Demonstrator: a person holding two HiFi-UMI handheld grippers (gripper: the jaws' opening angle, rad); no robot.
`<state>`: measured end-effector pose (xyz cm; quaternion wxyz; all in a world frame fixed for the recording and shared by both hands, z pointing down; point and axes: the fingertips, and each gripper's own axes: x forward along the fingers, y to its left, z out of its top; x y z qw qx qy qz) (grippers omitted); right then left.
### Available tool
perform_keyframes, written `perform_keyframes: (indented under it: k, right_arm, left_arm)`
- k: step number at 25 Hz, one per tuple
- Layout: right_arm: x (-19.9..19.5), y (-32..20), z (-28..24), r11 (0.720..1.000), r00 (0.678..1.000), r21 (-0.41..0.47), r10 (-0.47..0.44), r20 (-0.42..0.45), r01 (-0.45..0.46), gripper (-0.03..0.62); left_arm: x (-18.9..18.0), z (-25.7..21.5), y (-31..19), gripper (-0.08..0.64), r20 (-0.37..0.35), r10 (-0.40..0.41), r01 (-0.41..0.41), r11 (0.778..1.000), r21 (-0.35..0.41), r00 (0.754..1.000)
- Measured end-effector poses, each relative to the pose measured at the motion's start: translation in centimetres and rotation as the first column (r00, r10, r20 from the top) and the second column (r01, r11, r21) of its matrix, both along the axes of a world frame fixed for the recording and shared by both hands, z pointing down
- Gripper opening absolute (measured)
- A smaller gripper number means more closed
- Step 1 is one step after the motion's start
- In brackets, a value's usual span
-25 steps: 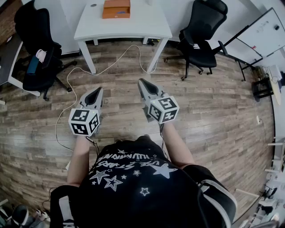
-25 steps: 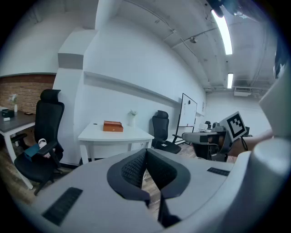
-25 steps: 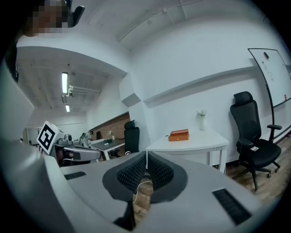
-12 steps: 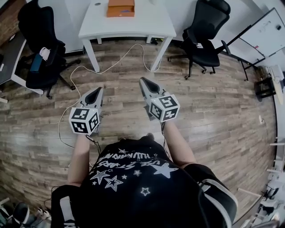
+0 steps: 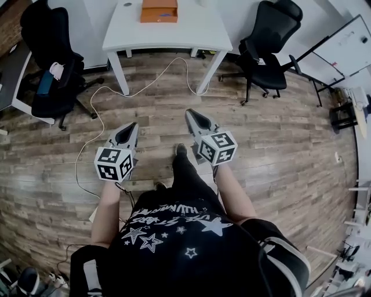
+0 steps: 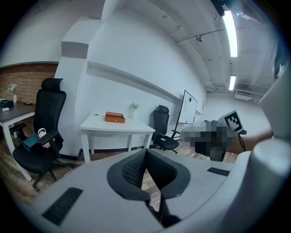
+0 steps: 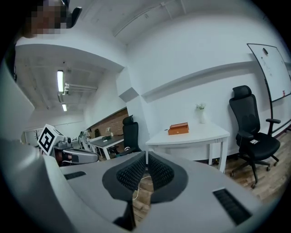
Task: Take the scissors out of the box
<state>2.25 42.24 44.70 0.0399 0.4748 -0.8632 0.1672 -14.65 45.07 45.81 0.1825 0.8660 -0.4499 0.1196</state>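
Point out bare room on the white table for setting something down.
The white table is bare across its front, from the orange box to the near edge. It is crowded only at the back, with the box and a small vase.

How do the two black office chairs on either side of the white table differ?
In the head view, the left chair has a blue thing and a pale thing lying on it; the right chair carries only a small white slip on its seat. The left chair stands by a dark desk; the right chair stands near a whiteboard. Both are black, high-backed and flank the white table.
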Motion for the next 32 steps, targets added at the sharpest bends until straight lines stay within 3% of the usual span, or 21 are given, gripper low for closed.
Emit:
perform_keyframes:
  k: [7,14,24,32]
  right_arm:
    - [0.2,-8.2,1.8,1.0,0.999,-0.017,-0.02,0.03,0.02,0.049]
    - [0.0,-20.9,2.6,0.998,0.996,-0.018,-0.061,0.06,0.062,0.049]
    - [4.8,-37.4,1.3,0.995,0.994,-0.016,-0.099,0.045,0.1,0.049]
    - [8.6,-45.9,2.0,0.994,0.994,-0.035,-0.098,0.056,0.1,0.049]
  left_arm:
    - [-1.7,1.1,-5.7,0.017,0.026,-0.067,0.067,0.997,-0.024,0.997]
    - [-2.7,1.2,-16.1,0.018,0.041,-0.147,0.148,0.988,-0.034,0.988]
    - [2.9,1.2,-32.8,0.017,0.023,-0.162,0.163,0.985,-0.062,0.987]
    - [6.2,1.1,-40.8,0.018,0.02,-0.173,0.174,0.983,-0.061,0.985]
